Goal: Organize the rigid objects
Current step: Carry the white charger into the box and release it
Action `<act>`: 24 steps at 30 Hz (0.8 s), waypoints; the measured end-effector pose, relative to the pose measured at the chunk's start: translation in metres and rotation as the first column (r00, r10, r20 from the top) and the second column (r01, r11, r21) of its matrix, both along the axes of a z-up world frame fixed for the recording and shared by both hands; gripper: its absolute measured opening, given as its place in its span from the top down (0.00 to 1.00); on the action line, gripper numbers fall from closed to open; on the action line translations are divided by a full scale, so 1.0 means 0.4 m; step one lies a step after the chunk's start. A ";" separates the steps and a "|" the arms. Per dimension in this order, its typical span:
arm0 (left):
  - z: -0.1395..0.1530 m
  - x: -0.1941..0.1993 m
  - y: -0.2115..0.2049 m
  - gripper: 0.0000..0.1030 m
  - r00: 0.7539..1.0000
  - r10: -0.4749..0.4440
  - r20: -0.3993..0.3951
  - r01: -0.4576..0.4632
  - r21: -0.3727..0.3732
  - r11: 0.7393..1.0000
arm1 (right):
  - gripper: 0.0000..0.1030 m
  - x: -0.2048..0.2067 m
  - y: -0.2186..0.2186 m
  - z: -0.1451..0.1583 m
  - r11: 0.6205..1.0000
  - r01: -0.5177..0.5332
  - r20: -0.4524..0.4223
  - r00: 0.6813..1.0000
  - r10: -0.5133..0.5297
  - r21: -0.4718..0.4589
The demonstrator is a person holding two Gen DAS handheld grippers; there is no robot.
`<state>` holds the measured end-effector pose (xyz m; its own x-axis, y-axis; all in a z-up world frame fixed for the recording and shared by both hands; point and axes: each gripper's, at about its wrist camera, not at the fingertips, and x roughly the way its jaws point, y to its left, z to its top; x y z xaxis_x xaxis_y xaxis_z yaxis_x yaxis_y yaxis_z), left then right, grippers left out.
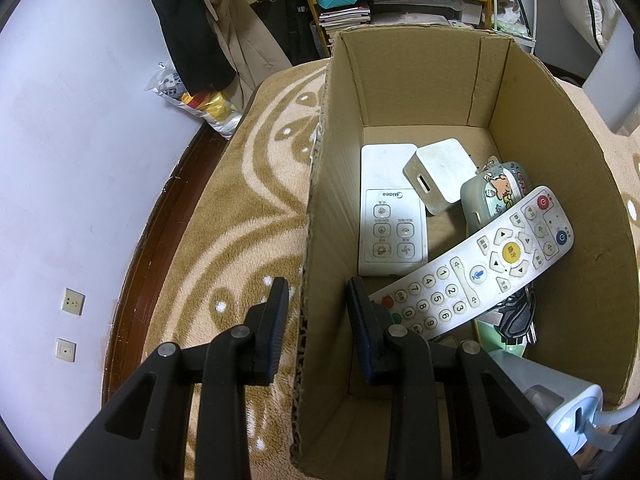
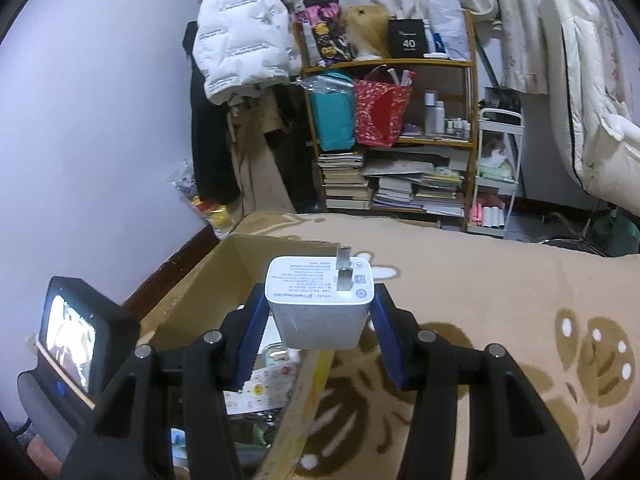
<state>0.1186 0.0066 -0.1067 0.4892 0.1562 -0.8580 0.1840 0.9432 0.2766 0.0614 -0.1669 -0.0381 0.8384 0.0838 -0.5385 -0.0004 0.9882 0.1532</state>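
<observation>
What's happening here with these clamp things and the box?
Someone is tidying small items into a cardboard box on a patterned blanket. The left gripper pinches the box's side wall. The right gripper holds a white charger above the box, which already contains a long remote, a flat remote and another charger.

Pretty cluttered room: pale lilac wall (image 2: 100, 100) with dark wood skirting (image 1: 152, 248) and two sockets (image 1: 73, 301) low down. A wooden shelf unit (image 2: 400, 65) is stuffed with book stacks (image 2: 394, 190) and bags, with a white puffer jacket (image 2: 240, 40) hanging beside it. Tan swirl-patterned blanket (image 1: 224, 216) covers the surface up front, dim indoor light.
</observation>
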 end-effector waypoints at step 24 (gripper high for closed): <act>0.000 -0.001 -0.001 0.71 1.000 0.000 0.001 0.000 0.000 1.000 | 0.47 -0.002 0.073 -0.047 0.990 -0.127 -0.042 0.991 0.130 0.067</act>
